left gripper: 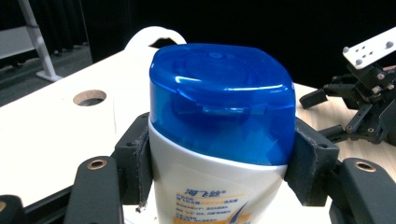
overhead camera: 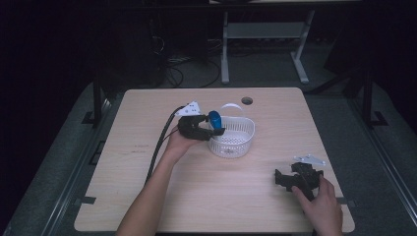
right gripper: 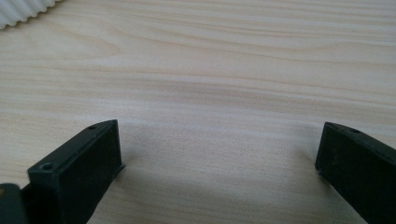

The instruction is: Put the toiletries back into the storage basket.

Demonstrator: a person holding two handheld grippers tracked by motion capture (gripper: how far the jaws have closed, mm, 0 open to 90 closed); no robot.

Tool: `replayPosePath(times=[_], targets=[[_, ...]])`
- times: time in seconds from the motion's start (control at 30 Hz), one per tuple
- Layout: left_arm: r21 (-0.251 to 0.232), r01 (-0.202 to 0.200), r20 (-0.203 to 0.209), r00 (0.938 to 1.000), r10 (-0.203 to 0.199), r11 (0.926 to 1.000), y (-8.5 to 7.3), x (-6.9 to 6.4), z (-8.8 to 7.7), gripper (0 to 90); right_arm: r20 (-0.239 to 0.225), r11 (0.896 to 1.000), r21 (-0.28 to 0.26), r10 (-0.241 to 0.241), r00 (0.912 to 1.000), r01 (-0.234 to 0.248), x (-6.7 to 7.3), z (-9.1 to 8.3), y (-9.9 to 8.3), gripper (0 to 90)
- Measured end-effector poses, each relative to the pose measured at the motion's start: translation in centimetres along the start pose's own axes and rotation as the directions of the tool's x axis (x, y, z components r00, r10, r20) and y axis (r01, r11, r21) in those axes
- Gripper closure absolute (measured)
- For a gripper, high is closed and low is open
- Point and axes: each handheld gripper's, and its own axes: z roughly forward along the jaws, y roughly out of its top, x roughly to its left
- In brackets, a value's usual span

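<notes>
A white shampoo bottle with a blue cap (left gripper: 222,102) is clamped between the jaws of my left gripper (left gripper: 219,165), just below the cap. From above, that left gripper (overhead camera: 209,129) holds the bottle (overhead camera: 215,118) at the left rim of a white basket (overhead camera: 236,140) in the table's middle. At the front right of the table my right gripper (overhead camera: 281,178) rests low, jaws wide apart. Its own camera shows the right gripper (right gripper: 219,154) open over bare wood with nothing between the jaws.
The wooden table (overhead camera: 147,162) has a round cable hole (overhead camera: 247,101) at its far edge. A corner of the basket (right gripper: 21,10) shows at the top left of the right gripper view. Desk legs and cables stand on the dark floor beyond.
</notes>
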Motion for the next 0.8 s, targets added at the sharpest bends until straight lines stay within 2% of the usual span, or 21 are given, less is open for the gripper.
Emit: replayPosePath(times=[0.53,0.6,0.67,0.8], targets=[[-0.002,-0.012,0.012,0.9999,0.012,0.9999,0.04,-0.18,0.06,34.1,0.0,1.0,0.0,0.0,1.0,0.0,0.0,0.0,0.0,0.0],[-0.017,-0.002,0.017,0.9999,0.002,0.9998,0.15,-0.2,-0.06,30.9,0.0,1.0,0.0,0.0,1.0,0.0,0.0,0.0,0.0,0.0],[-0.003,-0.013,0.004,0.9999,0.013,0.9999,0.26,-0.36,-0.1,30.0,0.0,1.0,0.0,0.0,1.0,0.0,0.0,0.0,0.0,0.0],[0.016,-0.026,-0.017,0.9995,0.026,0.9995,0.63,-0.62,-0.61,22.3,0.0,1.0,0.0,-0.001,1.0,0.001,0.0,0.0,0.0,0.0]])
